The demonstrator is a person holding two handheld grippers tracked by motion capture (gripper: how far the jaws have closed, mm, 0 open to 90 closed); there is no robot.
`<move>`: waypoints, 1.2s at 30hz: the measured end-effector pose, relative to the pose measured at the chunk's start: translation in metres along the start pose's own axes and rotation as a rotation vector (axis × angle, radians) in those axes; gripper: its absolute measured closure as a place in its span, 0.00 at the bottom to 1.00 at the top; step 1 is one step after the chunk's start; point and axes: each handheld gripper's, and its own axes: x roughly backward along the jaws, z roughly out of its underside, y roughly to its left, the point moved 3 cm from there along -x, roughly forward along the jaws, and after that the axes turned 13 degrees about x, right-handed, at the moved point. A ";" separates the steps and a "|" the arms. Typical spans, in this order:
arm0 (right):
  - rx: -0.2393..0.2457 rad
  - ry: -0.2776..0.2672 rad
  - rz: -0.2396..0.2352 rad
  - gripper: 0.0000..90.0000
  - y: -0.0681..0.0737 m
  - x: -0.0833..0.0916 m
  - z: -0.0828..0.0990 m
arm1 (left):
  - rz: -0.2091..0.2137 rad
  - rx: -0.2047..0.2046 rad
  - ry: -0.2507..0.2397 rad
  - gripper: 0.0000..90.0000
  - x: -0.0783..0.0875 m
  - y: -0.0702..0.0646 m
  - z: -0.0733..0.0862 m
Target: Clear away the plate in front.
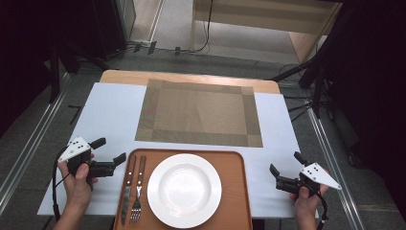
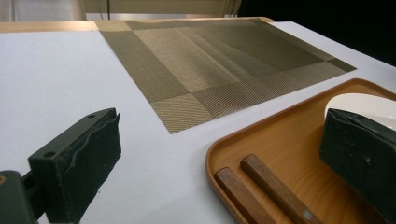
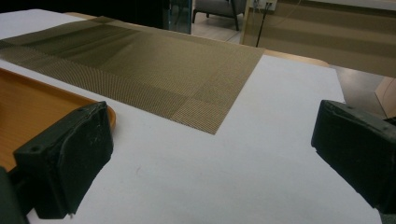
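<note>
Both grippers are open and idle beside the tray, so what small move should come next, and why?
Probably ease the left gripper toward the wooden-handled knife, nearest it on the orange wooden tray. The woven brown placemat lies bare, and the right gripper sits farther off.

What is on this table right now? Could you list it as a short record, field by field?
surface: white table cover
placemat: woven brown placemat, flat at the far middle, bare
tray: wooden tray at the near edge, just in front of the placemat
plate: white plate on the tray, nothing on it
cutlery: knife and fork with wooden handles, side by side on the tray, left of the plate
left gripper: open, holding nothing, left of the tray
right gripper: open, holding nothing, right of the tray
</note>
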 end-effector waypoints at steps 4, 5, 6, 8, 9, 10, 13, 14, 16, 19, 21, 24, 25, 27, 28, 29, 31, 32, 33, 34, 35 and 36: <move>0.000 0.000 0.000 0.00 0.000 0.000 0.000 | -0.010 -0.001 -0.008 0.00 0.005 0.005 0.000; 0.000 0.000 0.000 0.00 0.000 0.000 0.000 | -0.011 -0.001 -0.010 0.00 0.006 0.007 0.000; 0.002 -0.001 0.000 0.00 0.000 0.000 0.000 | -0.014 0.002 -0.013 0.00 0.007 0.008 0.001; 0.000 0.000 0.000 0.00 0.000 0.000 0.000 | -0.022 0.005 -0.013 0.00 0.009 0.011 0.001; 0.001 0.000 0.000 0.00 0.000 0.000 0.000 | -0.023 0.003 -0.013 0.00 0.010 0.012 0.002; 0.002 -0.001 0.000 0.00 0.000 0.000 0.000 | -0.025 0.005 -0.014 0.00 0.012 0.013 0.002; 0.002 -0.001 0.000 0.00 0.000 0.000 0.000 | -0.030 0.005 -0.022 0.00 0.017 0.017 0.002; 0.001 0.000 0.000 0.00 0.000 0.000 0.000 | -0.034 0.007 -0.025 0.00 0.019 0.019 0.002; 0.000 0.000 0.001 0.00 0.000 0.000 0.000 | -0.037 0.013 -0.034 0.00 0.022 0.021 0.003; 0.002 0.000 0.001 0.00 0.000 0.000 0.000 | -0.044 0.015 -0.035 0.00 0.028 0.026 0.005; 0.001 0.000 0.001 0.00 0.000 0.000 0.000 | -0.047 0.015 -0.039 0.00 0.030 0.027 0.006; 0.001 0.000 0.002 0.00 0.000 0.000 0.000 | -0.054 0.008 -0.040 0.00 0.034 0.028 0.008; 0.001 0.000 0.002 0.00 0.000 0.000 0.000 | -0.060 0.005 -0.037 0.00 0.035 0.029 0.009; 0.001 0.000 0.001 0.00 0.000 0.000 0.000 | -0.064 0.006 -0.034 0.00 0.037 0.031 0.011; 0.001 0.000 0.002 0.00 0.000 0.000 0.000 | -0.068 0.010 -0.037 0.00 0.038 0.031 0.012; 0.000 0.000 0.001 0.00 0.000 0.000 0.000 | -0.070 0.011 -0.041 0.00 0.039 0.033 0.012; 0.001 -0.001 0.001 0.00 0.000 0.000 0.000 | -0.075 0.015 -0.046 0.00 0.042 0.035 0.013; 0.001 -0.001 0.001 0.00 0.000 0.000 0.000 | -0.080 0.016 -0.047 0.00 0.043 0.036 0.014; 0.000 -0.002 0.001 0.00 0.000 0.000 0.000 | -0.084 0.016 -0.049 0.00 0.045 0.038 0.014; 0.000 -0.002 0.001 0.00 -0.001 0.000 0.000 | -0.085 0.021 -0.057 0.00 0.046 0.039 0.014; 0.000 -0.003 0.002 0.00 -0.001 0.000 0.000 | -0.088 0.025 -0.057 0.00 0.048 0.040 0.015; 0.001 -0.004 0.002 0.00 -0.001 0.000 0.000 | -0.093 0.025 -0.060 0.00 0.050 0.042 0.015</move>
